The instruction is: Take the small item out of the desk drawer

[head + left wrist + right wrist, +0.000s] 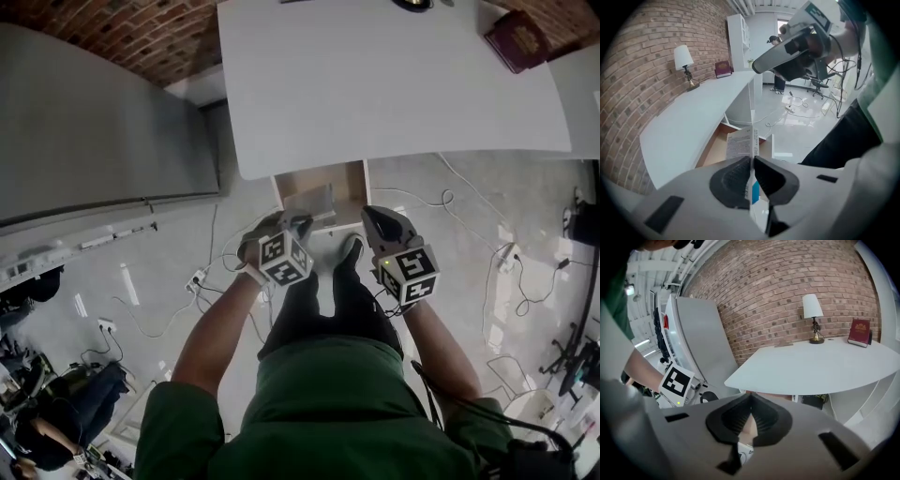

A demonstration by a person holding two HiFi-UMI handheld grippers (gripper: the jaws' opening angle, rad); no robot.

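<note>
1. a broad white surface (394, 84) with a smooth matt top and rounded corners runs along a rough red brick wall (787, 291). a tall, plain grey cabinet (84, 131) stands beside it.
2. the pale, glossy floor (469, 244) below is strewn with thin looping cables (525, 281).
3. under the front edge of the surface an open drawer (352, 187) shows brown wooden inner walls.
4. the left claw (752, 161) is pale moulded plastic with dark ribbed pads, and it is clamped tight on a small flat white cardboard box (740, 143). the box stands edge-on between the pads, with fine dark print on its face and a blue patch low down. it is held up over the open drawer.
5. the right claw (750, 399) has the same build. its pad tips meet and nothing is gripped between them. in the head view it sits just beside the left claw, in front of the drawer.
6. a small lamp (812, 317) with a white conical shade and a brassy stem stands on the surface by the wall.
7. a dark red hardback book (859, 332) sits near the lamp, at the far end of the surface.
</note>
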